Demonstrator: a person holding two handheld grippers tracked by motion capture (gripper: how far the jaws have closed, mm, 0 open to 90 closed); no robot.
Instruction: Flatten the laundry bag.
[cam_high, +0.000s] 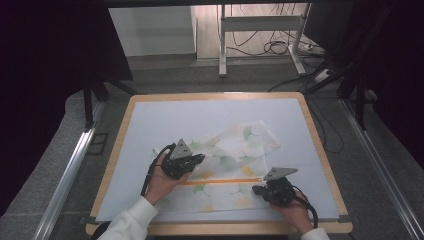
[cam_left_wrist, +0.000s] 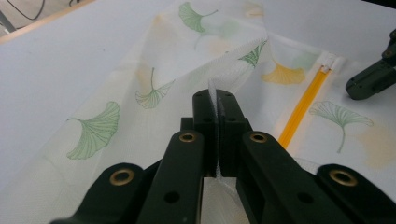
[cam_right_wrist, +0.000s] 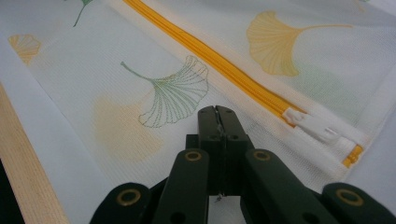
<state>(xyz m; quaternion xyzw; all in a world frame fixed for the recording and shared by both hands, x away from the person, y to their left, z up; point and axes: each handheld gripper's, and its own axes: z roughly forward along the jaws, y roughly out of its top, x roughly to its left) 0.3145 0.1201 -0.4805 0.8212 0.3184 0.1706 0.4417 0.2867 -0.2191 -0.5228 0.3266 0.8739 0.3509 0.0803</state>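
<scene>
A white mesh bag (cam_high: 235, 145) printed with green and yellow ginkgo leaves lies on the pale mat, with an orange zipper (cam_high: 220, 181) running across it. My left gripper (cam_high: 200, 159) is over the bag's left part. In the left gripper view it (cam_left_wrist: 217, 100) is shut on a raised fold of the mesh bag (cam_left_wrist: 140, 107). My right gripper (cam_high: 256, 190) sits at the bag's front right, just in front of the zipper's end. In the right gripper view it (cam_right_wrist: 216, 112) is shut, low over the mesh, with the white zipper pull (cam_right_wrist: 313, 126) to its right.
The pale blue-grey mat (cam_high: 165, 115) covers a wooden table whose rim (cam_high: 215, 96) shows all round. Bare mat stretches behind and left of the bag. Beyond the table stand a metal frame (cam_high: 222, 45) and floor cables (cam_high: 272, 47).
</scene>
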